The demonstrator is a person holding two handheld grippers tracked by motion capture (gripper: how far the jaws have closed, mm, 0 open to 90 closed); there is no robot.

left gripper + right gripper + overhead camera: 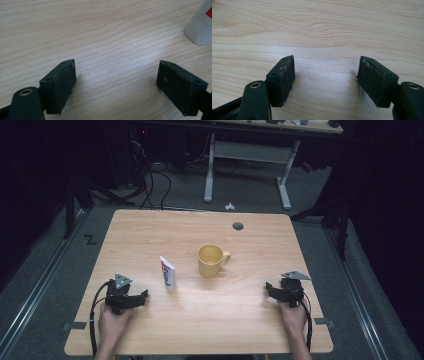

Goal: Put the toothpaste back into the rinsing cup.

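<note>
- Left gripper (142, 296) is rested on the tabletop (150, 235) at the near left, jaws spread wide, nothing between them.
- Right gripper (270, 289) is rested at the near right, jaws likewise apart and empty; bare wood is seen between its pads in the right gripper view.
- White tube (168, 272) with red and blue print is stood upright left of centre, just beyond the left gripper and to its right; its lower end is seen at the top right corner of the left gripper view (200, 27).
- Yellow mug (211, 260) is upright at centre, handle turned right, near the tube but apart from it, seemingly empty.
- Step judged: approach not yet begun; the tube is likely to be picked first by the left gripper.
- To be done well: left gripper should be swung right so the tube is centred between the pads, and closed across the narrow faces, low on the body.
- Tube is tall and narrow, so it could easily be tipped by a sideways nudge.
- Mug should be kept clear of during the reach.
</note>
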